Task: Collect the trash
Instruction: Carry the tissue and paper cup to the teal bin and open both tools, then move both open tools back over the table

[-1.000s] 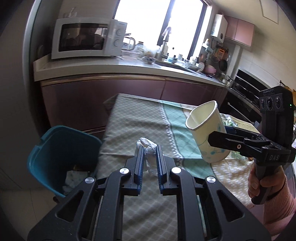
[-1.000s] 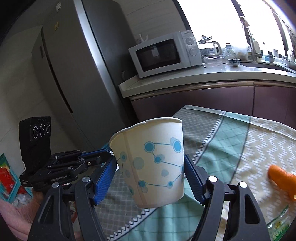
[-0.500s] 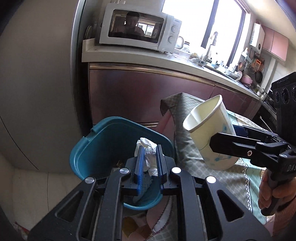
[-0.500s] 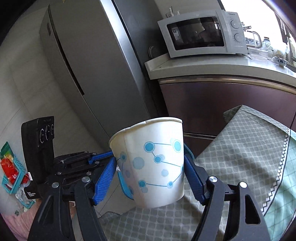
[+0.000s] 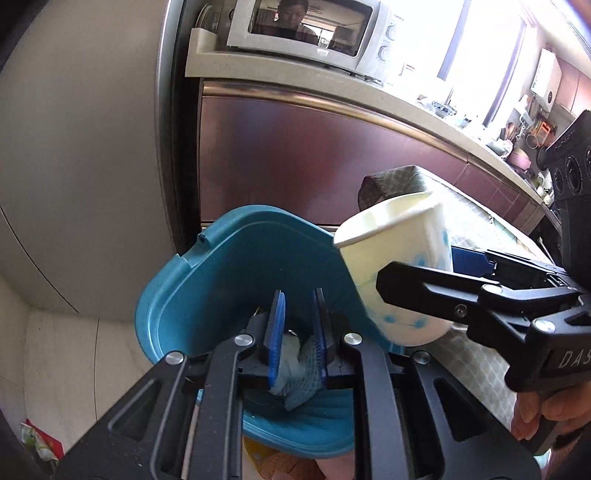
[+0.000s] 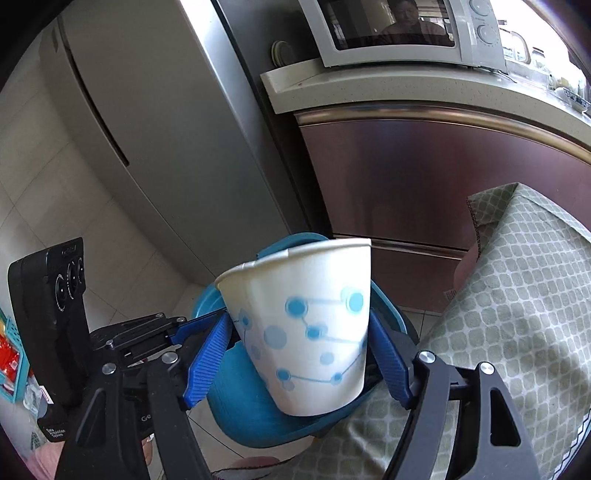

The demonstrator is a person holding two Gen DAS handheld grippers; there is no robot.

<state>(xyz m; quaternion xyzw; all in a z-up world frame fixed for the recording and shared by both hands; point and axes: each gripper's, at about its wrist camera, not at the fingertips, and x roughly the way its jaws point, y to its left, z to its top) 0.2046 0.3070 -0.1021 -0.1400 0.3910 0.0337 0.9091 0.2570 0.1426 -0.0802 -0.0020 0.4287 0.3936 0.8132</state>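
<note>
A teal trash bin [image 5: 221,295] stands on the floor beside the table, and both grippers hang over it. My left gripper [image 5: 299,306] points down into the bin. It is shut on a crumpled white tissue [image 5: 291,350] that sits low between the blue pads. My right gripper [image 6: 299,325] is shut on a white paper cup [image 6: 306,332] with blue dots. The cup is upright, slightly tilted, over the bin [image 6: 236,406]. In the left wrist view the cup [image 5: 391,258] hangs above the bin's right rim. A bluish mesh scrap lies behind the tissue; I cannot tell whether it is in the bin.
The table with its green patterned cloth [image 6: 517,314] is right of the bin. Maroon cabinets [image 5: 295,166] with a microwave [image 5: 306,29] on the counter stand behind it, and a steel fridge [image 6: 147,147] to the left. Packets lie on the floor [image 6: 11,354].
Both grippers have swung left and down, from over the table to over the bin. The tissue no longer sticks out past the left fingertips. The cup stays gripped.
</note>
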